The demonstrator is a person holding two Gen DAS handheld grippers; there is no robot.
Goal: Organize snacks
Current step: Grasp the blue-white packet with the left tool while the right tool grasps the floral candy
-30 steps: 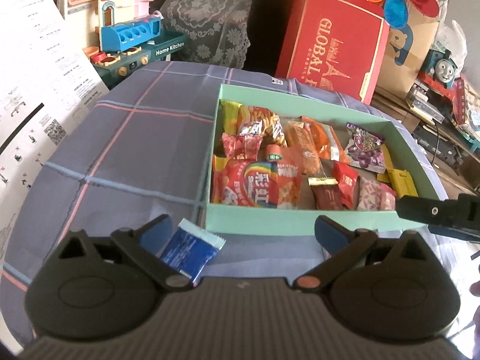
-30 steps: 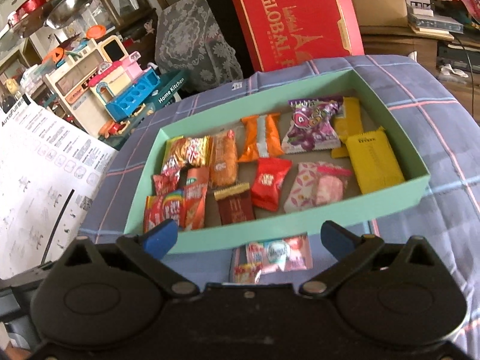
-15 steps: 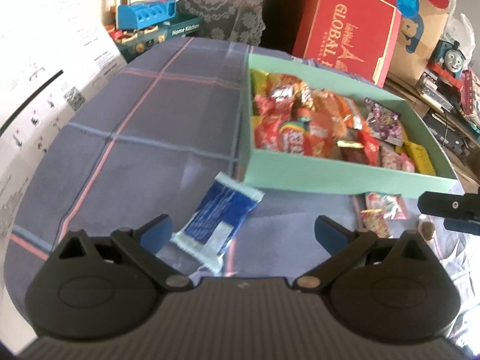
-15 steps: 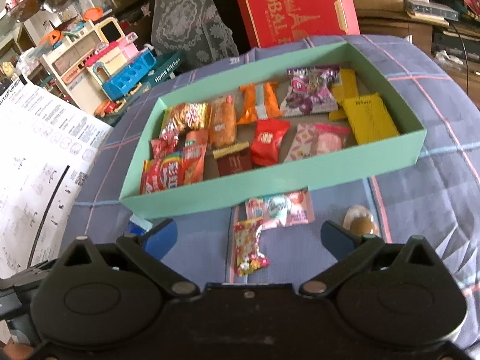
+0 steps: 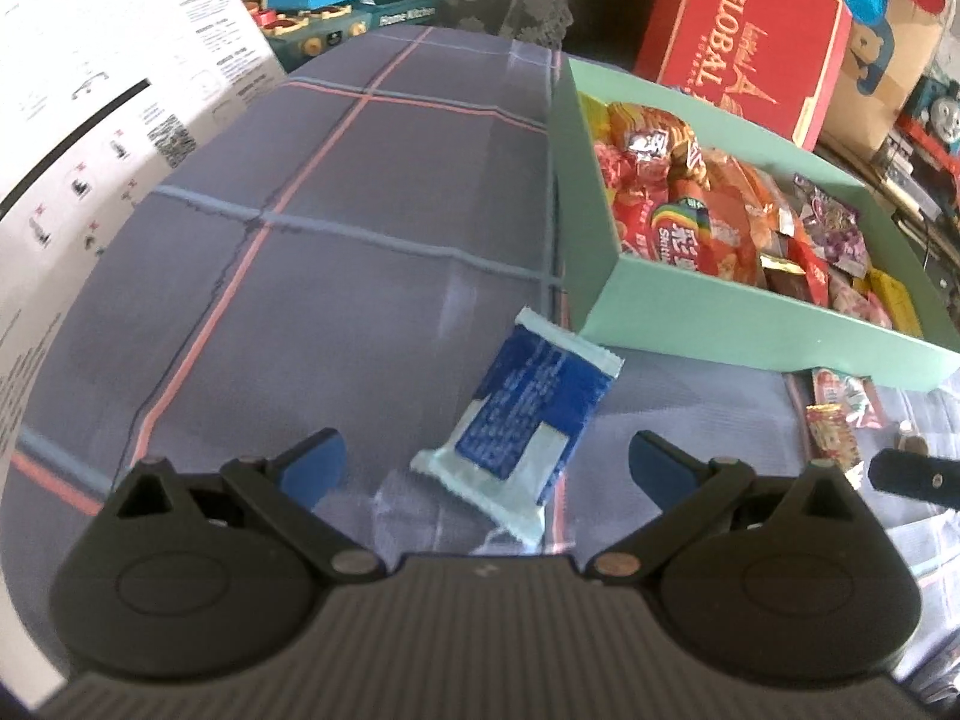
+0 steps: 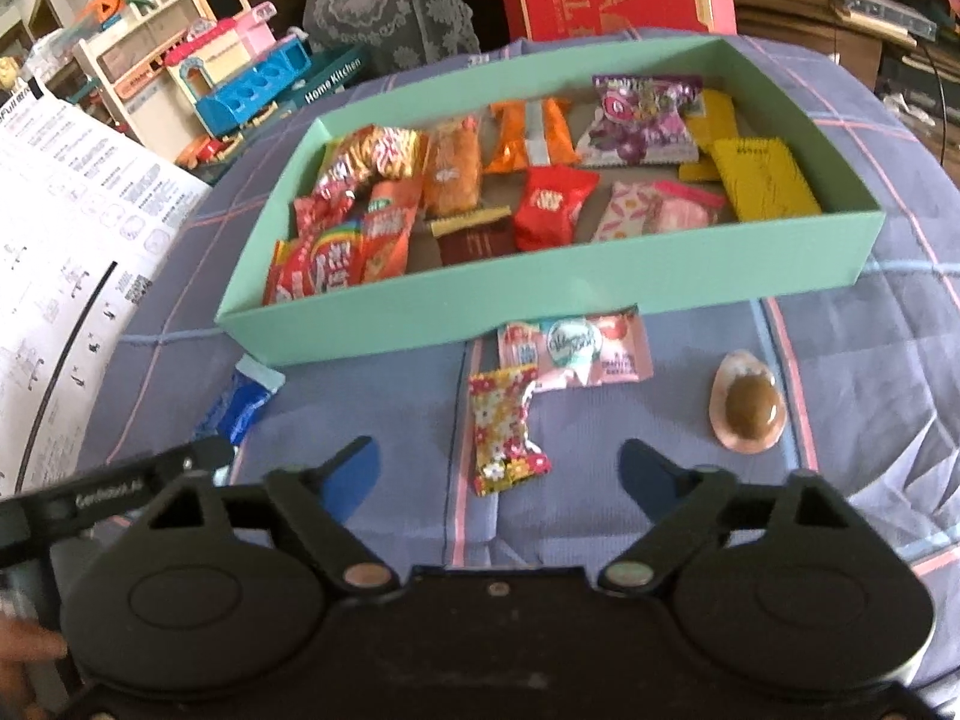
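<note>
A mint-green box (image 6: pixel 540 294) (image 5: pixel 750 330) holds several snack packets. On the plaid cloth in front of it lie a blue and white packet (image 5: pixel 528 414) (image 6: pixel 243 405), a floral candy packet (image 6: pixel 501 429), a pink packet (image 6: pixel 576 348) and a brown sweet in clear wrap (image 6: pixel 747 408). My left gripper (image 5: pixel 486 462) is open, low over the cloth, with the blue packet between its fingers. My right gripper (image 6: pixel 501 468) is open, with the floral candy packet between its fingers.
A white printed sheet (image 5: pixel 90 120) hangs at the left. A red gift box (image 5: pixel 738 42), a toy kitchen set (image 6: pixel 240 78) and lace cloth (image 6: pixel 390 0) stand behind the table. The left gripper's body (image 6: pixel 120 492) shows in the right wrist view.
Both grippers have drawn back from the box and lowered. The blue packet now lies between the left fingers. The floral candy and brown sweet came into the right view.
</note>
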